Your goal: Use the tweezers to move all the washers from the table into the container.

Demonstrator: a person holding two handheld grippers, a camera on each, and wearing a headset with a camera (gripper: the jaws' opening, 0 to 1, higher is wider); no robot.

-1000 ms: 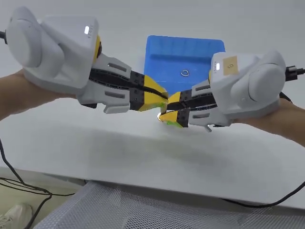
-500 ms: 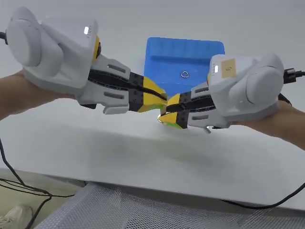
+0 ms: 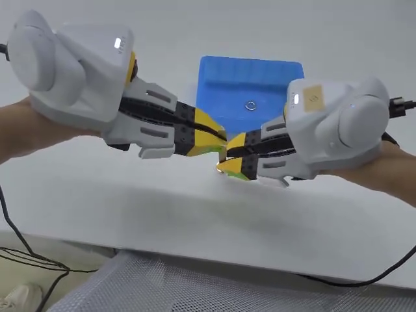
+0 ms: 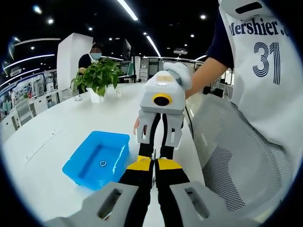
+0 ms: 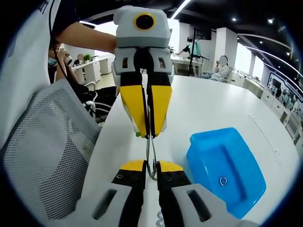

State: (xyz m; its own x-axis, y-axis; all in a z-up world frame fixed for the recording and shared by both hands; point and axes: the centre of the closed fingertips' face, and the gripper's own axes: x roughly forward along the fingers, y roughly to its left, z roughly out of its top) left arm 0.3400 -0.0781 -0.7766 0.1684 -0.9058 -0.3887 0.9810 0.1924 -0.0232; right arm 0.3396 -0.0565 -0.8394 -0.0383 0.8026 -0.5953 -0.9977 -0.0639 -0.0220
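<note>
- Left gripper (image 3: pixel 223 139) comes in from the left and right gripper (image 3: pixel 222 162) from the right. Their tips meet nose to nose above the white table (image 3: pixel 130 195), nearer its front edge than its far edge.
- Tweezers (image 5: pixel 149 151) span the gap between the two grippers.
- In the right gripper view, the left gripper's yellow jaws are pressed together on the upper part of the tweezers.
- The right gripper's own jaws are drawn in on the looped lower end.
- Blue container (image 3: pixel 214 71) sits on the table just beyond the gripper tips, toward the far edge.
- One washer (image 3: pixel 250 106) lies flat on the container floor, roughly mid-floor.
- Grey mesh chair (image 3: pixel 195 289) is below the table's front edge.
</note>
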